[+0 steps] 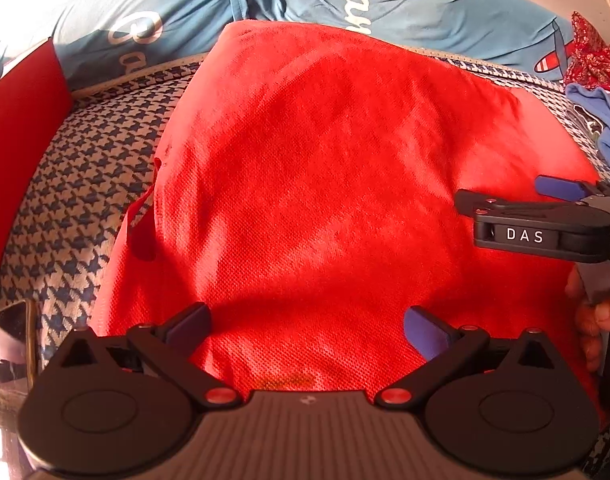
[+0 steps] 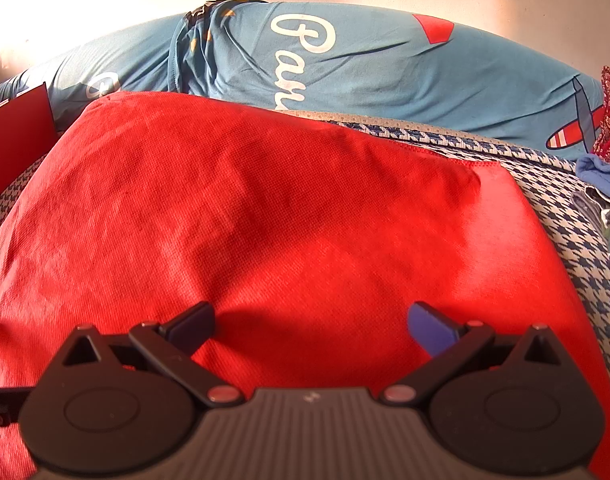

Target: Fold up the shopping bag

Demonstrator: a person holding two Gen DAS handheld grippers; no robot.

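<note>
A red shopping bag (image 1: 325, 184) lies spread flat on a blue-and-white houndstooth cover (image 1: 85, 184), filling most of both views. Its near edge runs under the 2 grippers, and a handle loop (image 1: 143, 220) pokes out at its left side. Beyond its far edge lies a blue pillow (image 2: 385, 64) with white script and a small plane print. A red box (image 1: 21, 120) stands far left, and crumpled blue cloth (image 2: 601, 176) sits far right. The left gripper (image 1: 307, 326) hovers over the bag's near part, fingers spread apart, holding nothing. The right gripper (image 2: 311, 324) does likewise, fingers apart and empty, just right of the left one.
</note>
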